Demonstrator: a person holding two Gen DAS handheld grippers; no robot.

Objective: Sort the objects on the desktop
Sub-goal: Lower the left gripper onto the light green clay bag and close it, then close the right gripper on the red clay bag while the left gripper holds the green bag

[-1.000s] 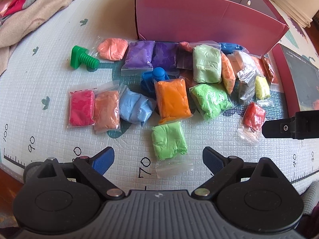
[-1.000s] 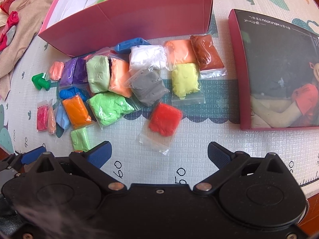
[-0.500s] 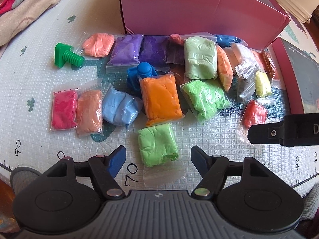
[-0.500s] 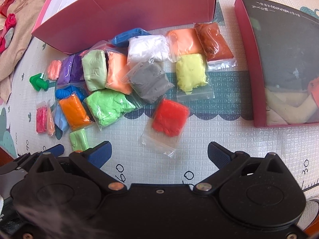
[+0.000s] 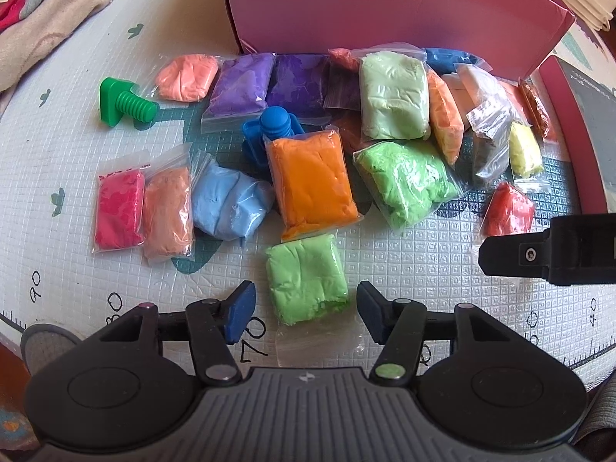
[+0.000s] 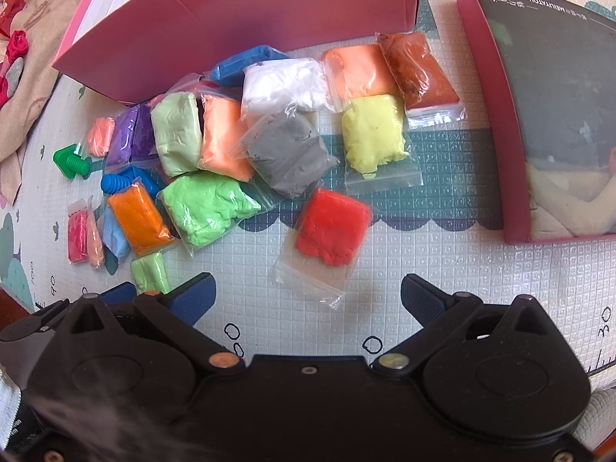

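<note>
Several bags of coloured clay lie on the play mat in front of a pink box [image 5: 385, 7]. My left gripper [image 5: 306, 317] is open, its fingers either side of the near end of a light green clay bag [image 5: 306, 277]. My right gripper [image 6: 308, 302] is open and empty, just short of a red clay bag [image 6: 333, 227]. The same red bag [image 5: 508, 210] shows at the right of the left wrist view, behind a finger of the right gripper. An orange bag [image 5: 313, 183], a bright green bag [image 5: 404, 181] and a blue bag [image 5: 227, 204] lie beyond.
A green toy bolt [image 5: 123, 102] and a blue toy bolt [image 5: 269, 131] lie among the bags. The pink box lid [image 6: 550, 115] lies at the right. Cloth [image 5: 46, 19] is heaped at the far left. The mat's edge runs near me.
My left gripper has moved forward and right onto the light green bag and its fingers have narrowed around it. My right gripper has moved closer to the red bag.
</note>
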